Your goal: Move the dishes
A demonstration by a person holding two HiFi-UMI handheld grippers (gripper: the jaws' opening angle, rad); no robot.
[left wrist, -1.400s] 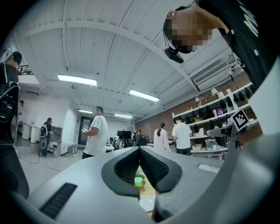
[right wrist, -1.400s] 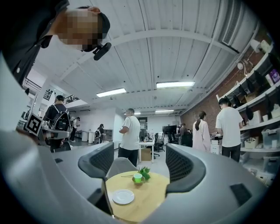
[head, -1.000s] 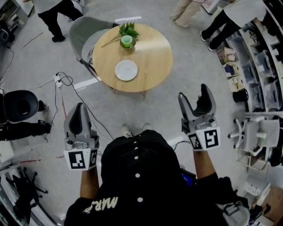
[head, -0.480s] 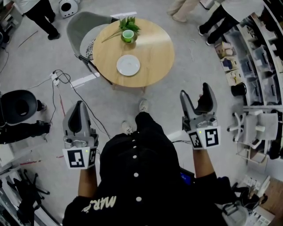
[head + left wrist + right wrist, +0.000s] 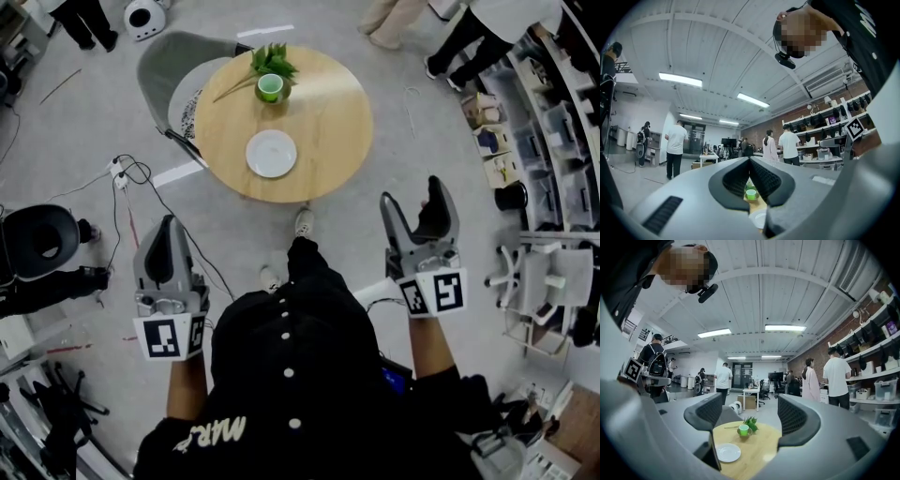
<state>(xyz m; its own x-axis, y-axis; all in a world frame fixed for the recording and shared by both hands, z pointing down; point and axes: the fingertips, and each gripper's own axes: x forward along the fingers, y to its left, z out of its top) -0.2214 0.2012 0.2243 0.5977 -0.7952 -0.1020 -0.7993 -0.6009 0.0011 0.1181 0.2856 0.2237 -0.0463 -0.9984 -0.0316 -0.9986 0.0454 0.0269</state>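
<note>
Person is stepping toward the table [image 5: 328,122]; a foot is now further forward than a second ago and both grippers are staying level, so the task is only in approach, nothing grasped yet. Left gripper [image 5: 169,228] is sitting clenched, tips meeting, holding nothing. Right gripper [image 5: 414,201] is standing wide apart, empty, touching nothing. Plate [image 5: 271,153] is lying well ahead of both grippers, left of the right one; cup [image 5: 270,88] is sitting beyond it, beside a plant [image 5: 272,61].
</note>
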